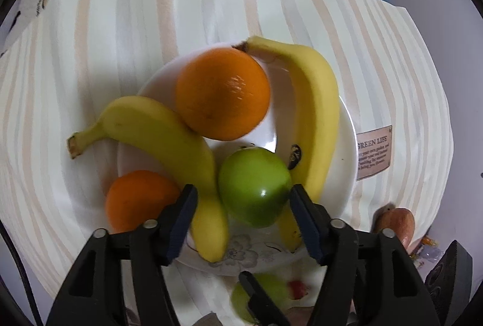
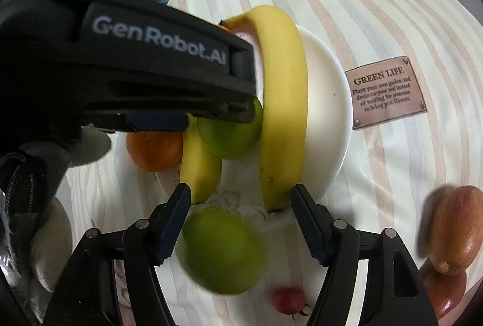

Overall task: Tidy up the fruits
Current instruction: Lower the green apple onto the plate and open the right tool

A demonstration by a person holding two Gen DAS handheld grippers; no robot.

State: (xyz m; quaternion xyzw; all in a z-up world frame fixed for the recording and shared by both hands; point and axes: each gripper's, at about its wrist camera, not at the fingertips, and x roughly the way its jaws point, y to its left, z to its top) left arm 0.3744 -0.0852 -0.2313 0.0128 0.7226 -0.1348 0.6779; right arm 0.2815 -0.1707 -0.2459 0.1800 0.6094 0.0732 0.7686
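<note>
Over the striped cloth, both grippers point down, released around green apples.

green apple, white plate (striped cloth)

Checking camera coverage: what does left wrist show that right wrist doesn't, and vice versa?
Left wrist only: the big orange in full, and the left banana down to its stem. Right wrist only: the left gripper's body from outside, the small red fruit sharply, and two red apples whole. Both: the white plate, the right banana, the green apple on the plate, the second green apple on the cloth, the small orange, and the GREEN LIFE tag.
</note>
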